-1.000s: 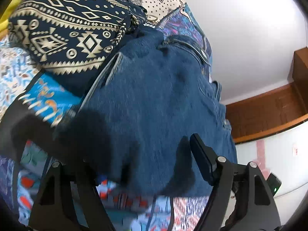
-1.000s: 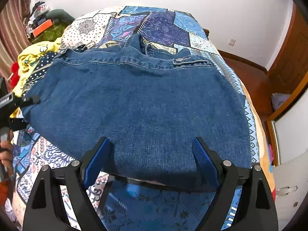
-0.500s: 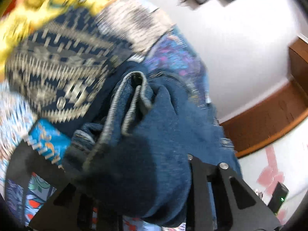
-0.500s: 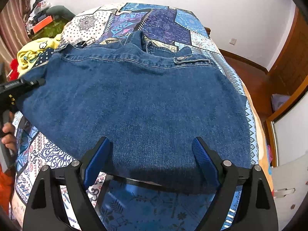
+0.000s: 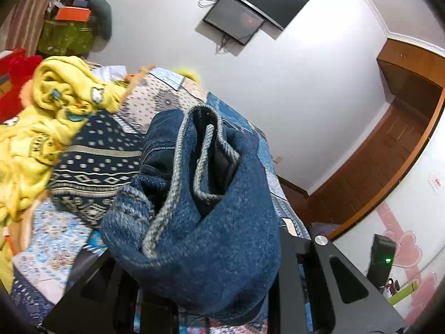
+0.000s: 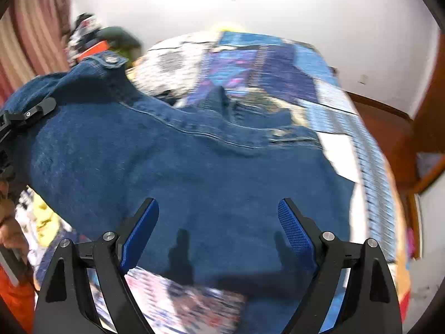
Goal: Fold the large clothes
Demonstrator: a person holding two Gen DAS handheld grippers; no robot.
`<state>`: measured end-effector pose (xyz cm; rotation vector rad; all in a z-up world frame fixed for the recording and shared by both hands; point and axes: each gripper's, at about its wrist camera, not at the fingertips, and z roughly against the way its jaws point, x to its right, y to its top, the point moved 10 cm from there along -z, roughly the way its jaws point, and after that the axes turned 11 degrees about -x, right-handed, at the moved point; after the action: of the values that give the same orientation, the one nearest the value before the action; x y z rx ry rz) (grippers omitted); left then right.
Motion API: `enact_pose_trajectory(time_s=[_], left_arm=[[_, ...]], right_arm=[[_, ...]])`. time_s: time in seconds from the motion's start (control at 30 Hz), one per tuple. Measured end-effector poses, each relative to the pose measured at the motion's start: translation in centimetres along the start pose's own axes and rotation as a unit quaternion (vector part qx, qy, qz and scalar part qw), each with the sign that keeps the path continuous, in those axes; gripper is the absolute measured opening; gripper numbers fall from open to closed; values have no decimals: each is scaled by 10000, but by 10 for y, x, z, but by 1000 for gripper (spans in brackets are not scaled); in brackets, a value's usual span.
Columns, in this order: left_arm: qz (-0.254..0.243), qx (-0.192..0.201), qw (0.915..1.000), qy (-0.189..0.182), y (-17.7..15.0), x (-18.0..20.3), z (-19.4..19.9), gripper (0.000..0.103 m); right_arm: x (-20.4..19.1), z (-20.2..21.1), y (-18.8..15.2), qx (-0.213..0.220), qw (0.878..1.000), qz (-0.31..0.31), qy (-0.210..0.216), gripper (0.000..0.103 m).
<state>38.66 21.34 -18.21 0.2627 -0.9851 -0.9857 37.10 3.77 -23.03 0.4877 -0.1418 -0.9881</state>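
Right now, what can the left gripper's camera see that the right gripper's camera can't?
Only the left wrist view shows the yellow clothes, the patterned navy cloth and denim bunched in the left gripper.

Only the right wrist view shows the right gripper, open above the spread-out back.

Both show the denim jacket, the patchwork bedspread and the wall screen.

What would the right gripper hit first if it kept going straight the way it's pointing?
Most likely the denim jacket. The right gripper is open and empty, aimed down at the jacket's flat back panel, which fills the space between and beyond its fingers. Depth is hard to judge through the blur.
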Motion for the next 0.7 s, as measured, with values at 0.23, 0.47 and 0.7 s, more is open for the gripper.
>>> enact_pose_trajectory(time_s=[0.23,0.47,0.7], left_arm=[[280,-145,9991,299,-14,-39,2,22],[317,-398,9970,589,-24,-57,-29,21],[-137,-324,9991,237,-7,0,-32,21]], right_arm=[[-62,-70,-10,-619,9956,701,-100,86],[-59,-100,-25,-1009,9910,875,-32,87],[-40,-64,-28,-1011,9922,373,621,87]])
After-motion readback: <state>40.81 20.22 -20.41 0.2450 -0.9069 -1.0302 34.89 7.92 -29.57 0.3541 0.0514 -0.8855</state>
